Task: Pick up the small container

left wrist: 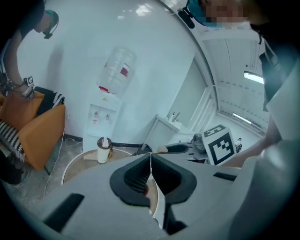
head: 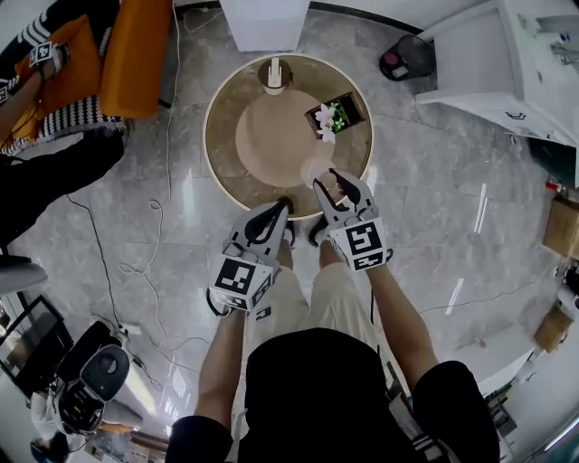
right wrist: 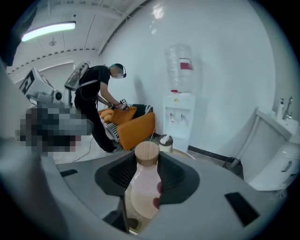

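The grey body of your right gripper (right wrist: 146,164) hides the base of the pale pink bottle with a round wooden stopper (right wrist: 142,192). In the left gripper view, your left gripper (left wrist: 151,158) covers most of the round brown bench (left wrist: 75,164). In the head view, the top edge cuts off the orange armchair (head: 136,54) and the white water dispenser (head: 264,23).

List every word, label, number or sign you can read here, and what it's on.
None can be read as text.
Water bottle, red label: too blurred.
Dispenser, red stickers: too small.
Marker cubes: black-and-white squares, no letters.
Container: no print shows.
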A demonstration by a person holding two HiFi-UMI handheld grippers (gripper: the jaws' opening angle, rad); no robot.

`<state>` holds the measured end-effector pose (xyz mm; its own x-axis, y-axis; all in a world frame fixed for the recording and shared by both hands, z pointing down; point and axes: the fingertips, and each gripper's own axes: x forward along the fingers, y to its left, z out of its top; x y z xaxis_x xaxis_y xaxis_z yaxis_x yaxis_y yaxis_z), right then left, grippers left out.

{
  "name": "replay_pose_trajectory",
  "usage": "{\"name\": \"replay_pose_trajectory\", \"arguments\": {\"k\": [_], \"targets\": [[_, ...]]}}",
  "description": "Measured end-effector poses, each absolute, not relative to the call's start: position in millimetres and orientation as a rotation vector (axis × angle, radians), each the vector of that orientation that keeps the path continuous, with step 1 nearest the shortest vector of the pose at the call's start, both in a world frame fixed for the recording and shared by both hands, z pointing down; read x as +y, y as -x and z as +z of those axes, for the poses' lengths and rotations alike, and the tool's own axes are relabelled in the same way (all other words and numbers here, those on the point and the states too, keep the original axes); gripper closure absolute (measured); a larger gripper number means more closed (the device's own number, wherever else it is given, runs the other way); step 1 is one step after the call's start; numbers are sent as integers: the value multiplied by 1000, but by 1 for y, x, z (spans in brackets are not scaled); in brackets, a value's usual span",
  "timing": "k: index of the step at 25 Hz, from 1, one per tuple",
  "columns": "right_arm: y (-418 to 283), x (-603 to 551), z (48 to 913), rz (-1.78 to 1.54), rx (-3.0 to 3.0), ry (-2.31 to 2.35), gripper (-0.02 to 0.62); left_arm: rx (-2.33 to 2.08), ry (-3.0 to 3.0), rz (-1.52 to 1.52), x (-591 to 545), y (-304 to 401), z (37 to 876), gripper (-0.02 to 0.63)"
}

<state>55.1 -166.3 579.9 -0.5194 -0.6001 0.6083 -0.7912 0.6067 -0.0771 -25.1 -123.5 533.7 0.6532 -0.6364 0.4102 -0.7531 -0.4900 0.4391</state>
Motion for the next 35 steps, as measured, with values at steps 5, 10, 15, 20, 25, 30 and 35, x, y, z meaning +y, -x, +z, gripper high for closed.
{"name": "replay_pose_trajectory", "arguments": {"k": [5,10,15,20,25,30,35], "targets": [[-56,-177,507,451,-2366,-1168,453,-1095,-2328,214,-144,27,491,584],[-56,-186,444,398,-2414,-1225,453,-1132,-2390,172,-164,29,449,584],[-66,-182,383,355,-2519,-1259,453,-1166,-2441,88,-172,25,398,584],[-78,-179,337,356,-2561,-1297,453,-1172,-2506,71,-170,20,355,584],[-83,-182,296,306,-2625,-1295,453,-1176,-2559,42,-177,15,321,584],[-88,-187,260,271,-2686,-1287,453,-1204,-2596,23,-184,16,283,584],[-92,-182,238,222,-2712,-1270,453,-1206,-2641,-2,-180,14,262,584]]}}
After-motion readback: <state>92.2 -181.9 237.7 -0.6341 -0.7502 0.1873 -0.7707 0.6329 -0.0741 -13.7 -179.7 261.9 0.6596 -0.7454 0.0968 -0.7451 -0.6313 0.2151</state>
